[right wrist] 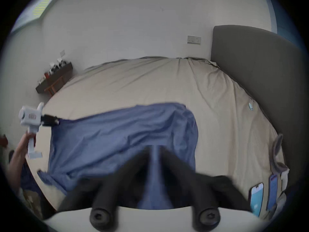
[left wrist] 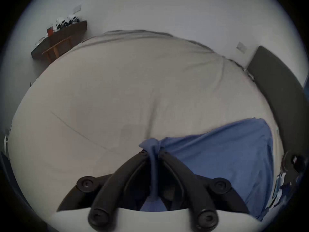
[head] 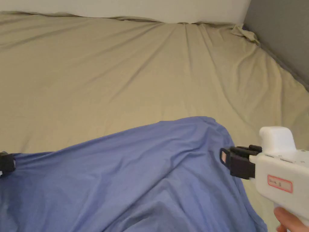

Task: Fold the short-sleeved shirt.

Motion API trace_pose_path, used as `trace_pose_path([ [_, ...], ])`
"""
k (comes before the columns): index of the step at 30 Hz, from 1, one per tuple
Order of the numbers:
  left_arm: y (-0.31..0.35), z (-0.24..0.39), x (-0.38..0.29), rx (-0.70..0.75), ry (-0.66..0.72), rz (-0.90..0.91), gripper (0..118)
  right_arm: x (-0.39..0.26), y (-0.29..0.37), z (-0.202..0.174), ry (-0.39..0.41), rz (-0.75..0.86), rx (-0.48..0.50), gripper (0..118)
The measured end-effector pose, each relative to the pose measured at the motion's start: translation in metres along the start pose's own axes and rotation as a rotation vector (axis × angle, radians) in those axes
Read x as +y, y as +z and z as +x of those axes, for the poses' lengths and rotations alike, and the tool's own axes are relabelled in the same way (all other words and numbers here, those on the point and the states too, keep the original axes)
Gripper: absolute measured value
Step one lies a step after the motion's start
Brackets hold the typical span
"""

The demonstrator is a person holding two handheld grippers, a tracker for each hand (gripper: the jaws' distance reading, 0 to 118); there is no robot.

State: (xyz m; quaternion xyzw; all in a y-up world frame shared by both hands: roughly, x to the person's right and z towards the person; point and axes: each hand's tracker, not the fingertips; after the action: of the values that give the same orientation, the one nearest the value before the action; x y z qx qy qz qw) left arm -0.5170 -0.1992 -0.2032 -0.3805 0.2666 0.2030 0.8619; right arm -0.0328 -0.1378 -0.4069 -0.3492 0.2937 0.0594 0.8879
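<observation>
A blue short-sleeved shirt [head: 144, 175] is stretched above the beige bed sheet [head: 135, 75], held up at two ends. My right gripper [head: 224, 157], white with black jaws, pinches the shirt's right edge. My left gripper [head: 6, 163] grips the left edge at the frame's border. In the left gripper view its gripper [left wrist: 153, 152] is shut on a bunched fold of the shirt [left wrist: 225, 148]. In the right gripper view its gripper [right wrist: 154, 147] is shut on blue cloth [right wrist: 117, 138], and the left gripper [right wrist: 55, 121] holds the far corner.
A grey headboard [head: 280, 36] runs along the bed's right side. A dark wooden desk [right wrist: 53, 80] with clutter stands by the far wall. Two phones [right wrist: 256, 197] and a grey item lie at the bed's right edge. The sheet beyond the shirt is bare.
</observation>
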Motion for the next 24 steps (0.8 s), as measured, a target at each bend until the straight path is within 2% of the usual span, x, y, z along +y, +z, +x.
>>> trace_pose_path([
  [1,0.006,0.001,0.002,-0.01,0.008,0.008,6,0.016,-0.021,0.011,-0.043,-0.047,0.027,118],
  [2,0.011,0.0,0.004,-0.022,0.008,0.019,6,0.028,-0.041,0.02,-0.08,-0.083,0.042,118],
  [3,0.013,0.001,0.005,-0.021,0.006,0.026,6,0.04,-0.061,0.029,-0.115,-0.041,0.049,118],
  [5,0.013,0.002,0.006,-0.019,0.003,0.028,6,0.059,-0.108,0.047,-0.136,-0.115,-0.01,118],
  [9,0.003,0.005,0.006,-0.025,0.006,0.001,6,0.074,-0.202,0.073,-0.109,-0.299,-0.096,118],
  [12,-0.008,0.007,0.006,-0.023,-0.002,-0.021,6,0.075,-0.258,0.084,-0.152,-0.382,-0.134,115],
  [13,-0.011,0.008,0.007,-0.025,-0.004,-0.032,6,0.076,-0.263,0.089,-0.175,-0.406,-0.146,98],
  [14,-0.014,0.009,0.007,-0.028,-0.006,-0.038,6,0.076,-0.269,0.088,-0.185,-0.427,-0.15,65],
  [15,-0.017,0.01,0.007,-0.029,-0.009,-0.042,6,0.074,-0.27,0.083,-0.145,-0.44,-0.113,52],
  [16,-0.018,0.012,0.006,-0.029,-0.013,-0.045,6,0.072,-0.268,0.074,-0.086,-0.445,-0.107,47],
  [17,-0.018,0.012,0.006,-0.032,-0.018,-0.046,6,0.073,-0.249,0.065,0.015,-0.375,-0.151,47],
  [18,-0.018,0.014,0.007,-0.036,-0.026,-0.045,6,0.07,-0.245,0.056,0.095,-0.356,-0.169,22],
  [19,-0.018,0.015,0.007,-0.039,-0.03,-0.043,6,0.066,-0.241,0.047,0.164,-0.351,-0.214,9],
  [21,-0.014,0.018,0.007,-0.046,-0.036,-0.034,6,0.061,-0.225,0.038,0.17,-0.312,-0.197,6],
  [22,-0.011,0.021,0.008,-0.052,-0.036,-0.027,6,0.061,-0.218,0.04,0.141,-0.306,-0.163,5],
  [23,-0.006,0.022,0.009,-0.057,-0.036,-0.019,6,0.06,-0.21,0.041,0.066,-0.288,-0.099,5],
  [24,0.001,0.024,0.011,-0.061,-0.036,-0.006,6,0.06,-0.199,0.039,0.056,-0.263,-0.103,5],
])
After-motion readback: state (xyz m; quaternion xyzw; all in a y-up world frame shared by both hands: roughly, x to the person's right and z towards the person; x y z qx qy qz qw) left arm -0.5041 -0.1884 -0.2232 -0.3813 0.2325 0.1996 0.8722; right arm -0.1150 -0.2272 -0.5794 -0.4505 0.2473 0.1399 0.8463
